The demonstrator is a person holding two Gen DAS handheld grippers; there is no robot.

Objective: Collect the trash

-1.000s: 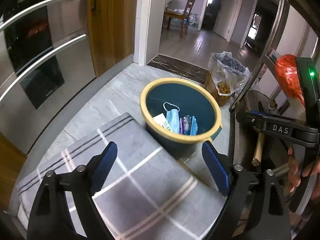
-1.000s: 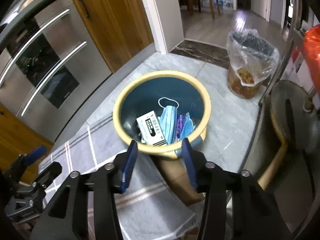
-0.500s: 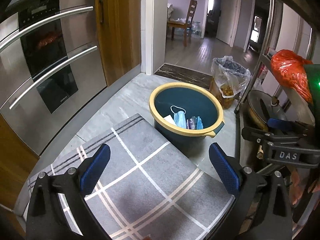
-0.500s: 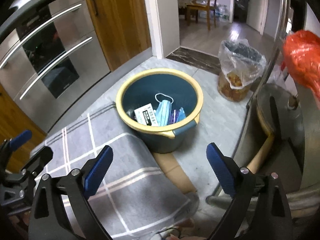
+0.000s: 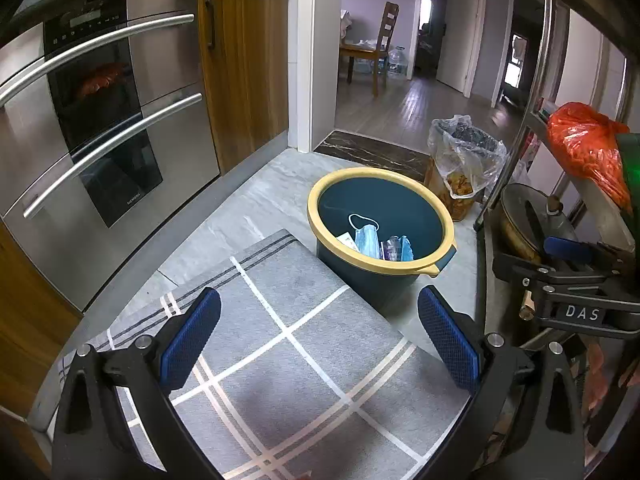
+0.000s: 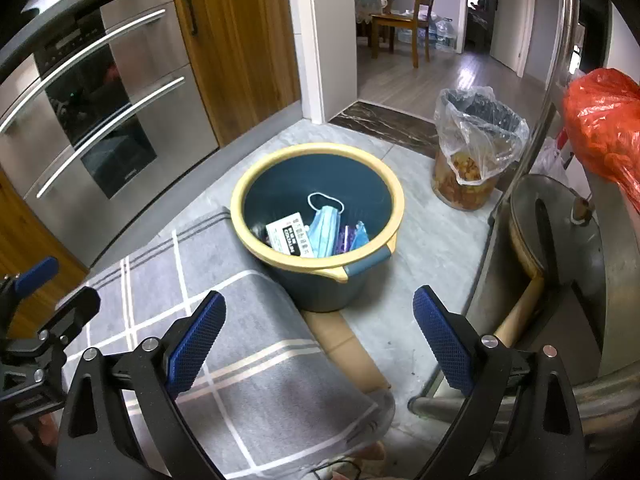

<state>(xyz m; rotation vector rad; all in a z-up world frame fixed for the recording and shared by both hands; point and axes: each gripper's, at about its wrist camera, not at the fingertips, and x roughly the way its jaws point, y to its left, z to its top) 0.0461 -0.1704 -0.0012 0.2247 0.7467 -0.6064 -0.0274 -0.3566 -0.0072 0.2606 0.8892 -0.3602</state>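
Two sets of tongs are seen, the left tongs [image 5: 319,330] and the right tongs [image 6: 319,330], each with its blue pads spread wide and nothing between them. One round dark-teal plastic bucket with a yellow rim [image 6: 316,152] stands on the grey tiled floor [image 6: 432,236], ahead of both sets of tongs and apart from them. Inside it, the trash is counted as one pale-blue face mask [image 6: 323,230], one white printed carton [image 6: 290,238] and some small purple and blue wrappers [image 6: 354,236], whose number cannot be told. One grey checked mat [image 5: 280,344] lies under the left tongs, touching the bucket's near side. One clear-bagged bin of food scraps [image 6: 476,148] stands beyond the bucket, to the right. One orange plastic bag [image 6: 604,120] sits on the metal rack at the far right. One flat brown cardboard piece [image 6: 344,344] lies between the right pads, below the bucket.

Compared with a second ago, the jaws of both tongs have just been opening, the right markedly, and both have been drawn back from the bucket.
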